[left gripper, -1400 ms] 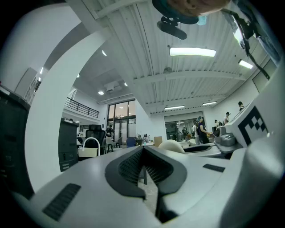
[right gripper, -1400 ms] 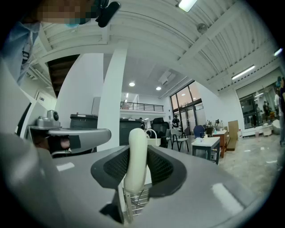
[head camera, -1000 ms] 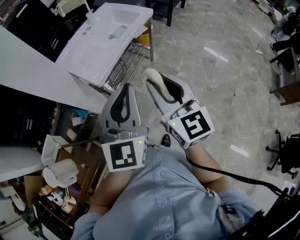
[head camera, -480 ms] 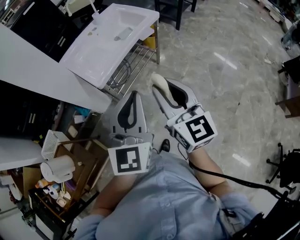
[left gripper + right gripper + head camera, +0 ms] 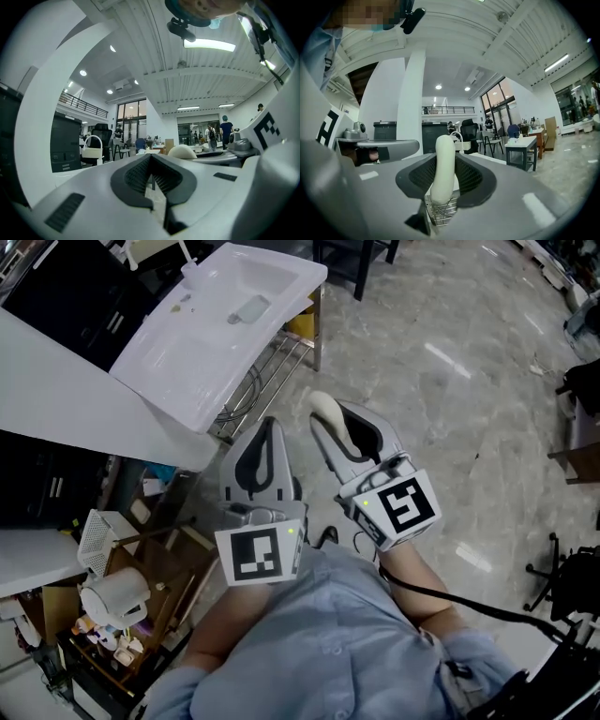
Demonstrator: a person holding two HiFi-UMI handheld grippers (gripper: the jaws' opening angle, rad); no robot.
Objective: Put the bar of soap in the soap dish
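The right tongs (image 5: 443,178) are clenched on the bar of soap (image 5: 444,157), a pale cream oval that stands on edge between the ribbed dark pads and sticks out past their tips. In the head view the soap is up in the air over the marble floor (image 5: 450,381), well apart from the white washbasin (image 5: 202,343) and off its near right corner. The left tongs (image 5: 152,174) are closed on themselves, the pads meeting at the tip with nothing between them. They are held just beside the right tongs, both pointing towards the basin. The basin rests on a wire rack (image 5: 267,371) next to the white counter (image 5: 66,390). A small grey object (image 5: 251,307) lies in the basin's hollow; I cannot tell whether it is the soap dish. The person's blue shirt (image 5: 319,643) fills the bottom of the head view, and a black cable (image 5: 450,601) trails from the right tongs
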